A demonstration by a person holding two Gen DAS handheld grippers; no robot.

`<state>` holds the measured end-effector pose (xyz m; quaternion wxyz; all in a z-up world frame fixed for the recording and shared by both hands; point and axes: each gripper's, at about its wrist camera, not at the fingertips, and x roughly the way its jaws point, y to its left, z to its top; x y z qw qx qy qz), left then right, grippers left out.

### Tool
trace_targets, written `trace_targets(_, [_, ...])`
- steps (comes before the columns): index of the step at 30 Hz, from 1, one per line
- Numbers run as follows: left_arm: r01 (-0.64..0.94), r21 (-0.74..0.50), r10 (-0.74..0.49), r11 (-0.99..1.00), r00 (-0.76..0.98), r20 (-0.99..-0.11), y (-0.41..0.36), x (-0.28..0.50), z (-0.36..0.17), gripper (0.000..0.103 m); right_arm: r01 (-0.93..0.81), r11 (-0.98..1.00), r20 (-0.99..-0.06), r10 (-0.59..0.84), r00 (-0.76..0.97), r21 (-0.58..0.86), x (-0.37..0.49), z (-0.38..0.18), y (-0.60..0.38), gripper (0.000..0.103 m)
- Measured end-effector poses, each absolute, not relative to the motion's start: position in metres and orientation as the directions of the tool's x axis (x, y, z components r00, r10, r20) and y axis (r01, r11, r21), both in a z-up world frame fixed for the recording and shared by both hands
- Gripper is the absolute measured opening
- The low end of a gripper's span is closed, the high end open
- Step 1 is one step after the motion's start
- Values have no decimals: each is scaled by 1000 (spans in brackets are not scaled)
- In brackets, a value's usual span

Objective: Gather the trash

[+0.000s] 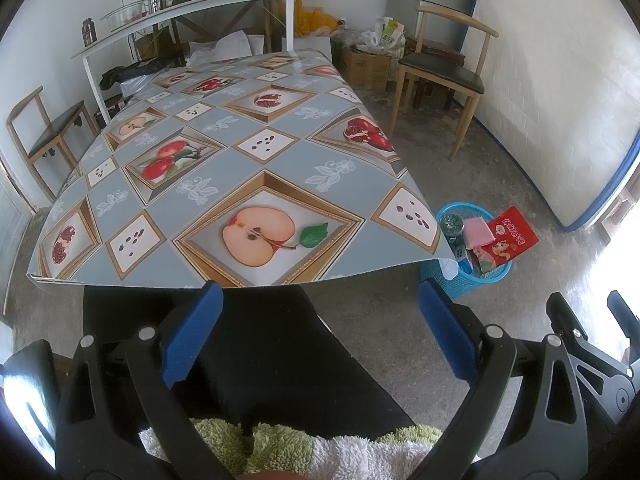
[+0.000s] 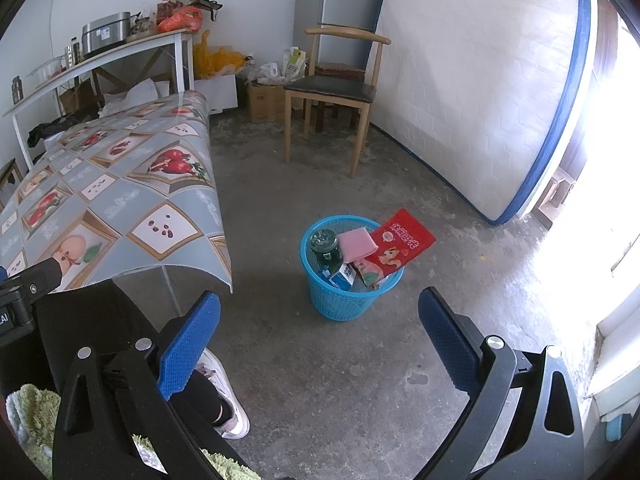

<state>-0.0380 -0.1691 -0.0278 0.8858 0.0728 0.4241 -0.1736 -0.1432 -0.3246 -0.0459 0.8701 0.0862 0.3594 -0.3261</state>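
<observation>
A blue plastic basket [image 2: 340, 304] stands on the concrete floor to the right of the table; it also shows in the left wrist view [image 1: 440, 276]. It holds a red snack bag [image 2: 402, 246], a pink pad [image 2: 356, 245], a green bottle [image 2: 324, 242] and small cartons. My right gripper [image 2: 320, 328] is open and empty, held above the floor short of the basket. My left gripper [image 1: 320, 320] is open and empty, held before the table's near edge. The table [image 1: 248, 160] has a fruit-pattern cloth with nothing on it.
A wooden chair [image 2: 336, 92] stands at the back right, another [image 1: 44, 136] at the table's left. A mattress [image 2: 480, 92] leans on the right wall. A white shelf [image 1: 180, 4] with pots stands behind the table. Boxes and bags lie in the far corner. My leg and shoe [image 2: 224, 392] are below.
</observation>
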Motion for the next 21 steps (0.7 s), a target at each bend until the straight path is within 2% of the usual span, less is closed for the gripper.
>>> trace_targets(21, [370, -19, -246, 929, 578, -778, -170, -39, -28, 94, 630, 772, -681, -506, 529, -84, -143, -46, -322, 97])
